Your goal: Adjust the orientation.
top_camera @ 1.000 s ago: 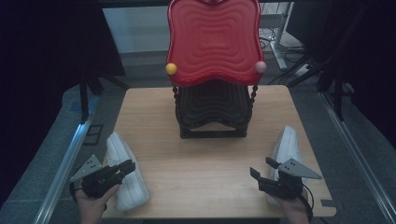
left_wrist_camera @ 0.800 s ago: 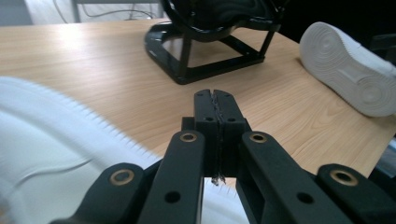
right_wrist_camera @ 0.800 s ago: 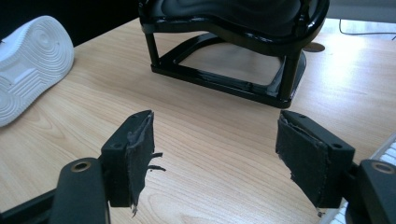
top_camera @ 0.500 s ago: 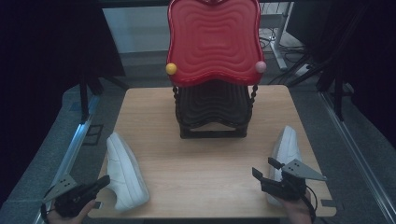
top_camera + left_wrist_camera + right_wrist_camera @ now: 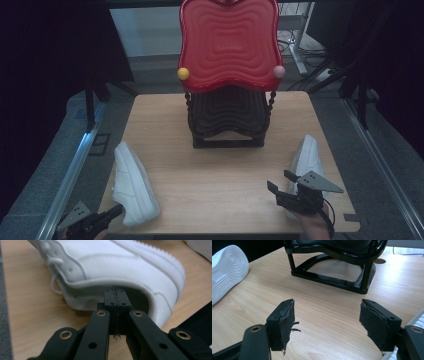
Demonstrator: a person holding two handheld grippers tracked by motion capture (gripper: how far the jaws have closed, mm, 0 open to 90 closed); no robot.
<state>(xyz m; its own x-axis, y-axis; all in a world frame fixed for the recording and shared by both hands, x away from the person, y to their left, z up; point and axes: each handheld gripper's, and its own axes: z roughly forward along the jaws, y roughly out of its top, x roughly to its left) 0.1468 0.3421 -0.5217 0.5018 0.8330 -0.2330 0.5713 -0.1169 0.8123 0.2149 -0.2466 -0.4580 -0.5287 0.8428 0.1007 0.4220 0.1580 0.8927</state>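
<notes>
left tool (image 5: pixel 112 212) jaws pressed together, nothing between them, tips at heel of left shoe (image 5: pixel 131 182) | shoe on its side at bench (image 5: pixel 210 190) left-front, long axis running away from tool toward rack (image 5: pixel 227 120) | right tool (image 5: pixel 282 184) jaws wide apart, empty, just beside right shoe (image 5: pixel 307 160)

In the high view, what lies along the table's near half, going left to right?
Left tool → left white shoe → right tool → right white shoe.
</notes>
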